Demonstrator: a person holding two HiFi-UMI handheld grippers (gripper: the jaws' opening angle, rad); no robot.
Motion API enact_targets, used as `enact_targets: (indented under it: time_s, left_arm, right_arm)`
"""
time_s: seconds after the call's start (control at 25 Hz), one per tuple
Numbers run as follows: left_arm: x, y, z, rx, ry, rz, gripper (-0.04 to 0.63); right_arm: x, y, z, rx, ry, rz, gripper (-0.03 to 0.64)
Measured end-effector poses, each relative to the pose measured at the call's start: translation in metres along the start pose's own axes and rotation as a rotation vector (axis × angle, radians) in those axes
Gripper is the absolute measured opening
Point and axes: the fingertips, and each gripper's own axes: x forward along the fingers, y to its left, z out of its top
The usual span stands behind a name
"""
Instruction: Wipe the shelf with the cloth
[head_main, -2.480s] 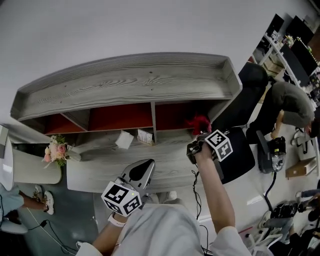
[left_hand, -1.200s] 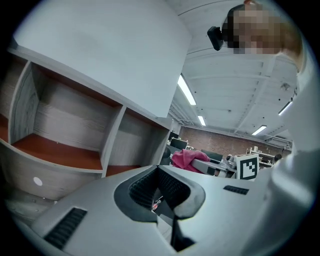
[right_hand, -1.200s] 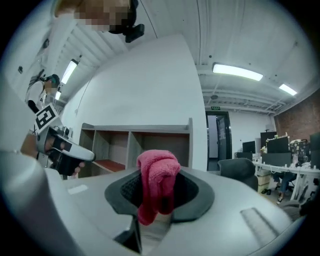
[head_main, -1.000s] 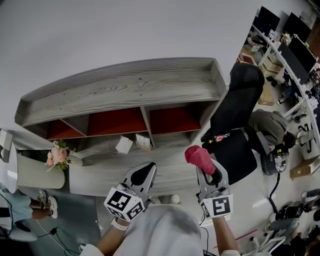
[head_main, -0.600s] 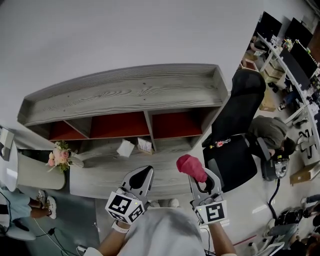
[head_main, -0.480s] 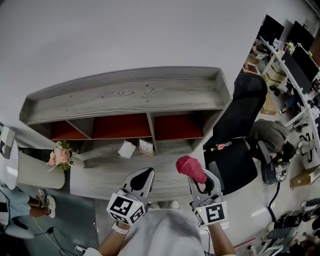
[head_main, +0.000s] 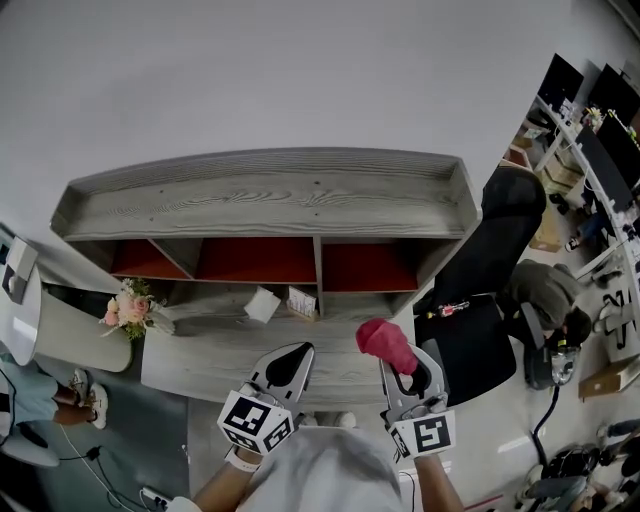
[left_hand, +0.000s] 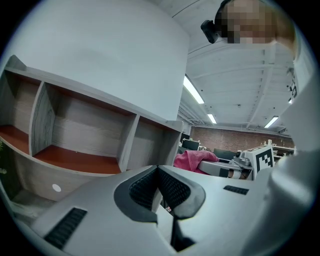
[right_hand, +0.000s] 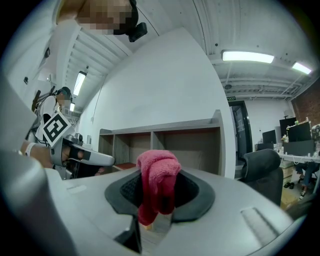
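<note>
The right gripper (head_main: 398, 362) is clenched on the pink cloth (head_main: 385, 342), held just in front of the shelf (head_main: 270, 195), below its right compartment. The left gripper (head_main: 296, 352), jaws pressed together on nothing, hangs below the middle one.

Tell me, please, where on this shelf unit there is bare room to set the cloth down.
The top board inside its raised rim is bare end to end, and the three red-floored compartments look empty. The lower ledge is free between the flowers and the left tongs; its back middle is crowded by the white box and small card.
</note>
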Motion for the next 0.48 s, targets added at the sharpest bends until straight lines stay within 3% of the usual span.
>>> enact_targets:
  time_s: [0.48]
  left_arm:
    - [-0.0061,0.0048,-0.0002,-0.011,-0.006,-0.001,0.006]
  right_arm:
    - [0.0039,0.0053,0.0036,-0.001,0.006,-0.005,0.123]
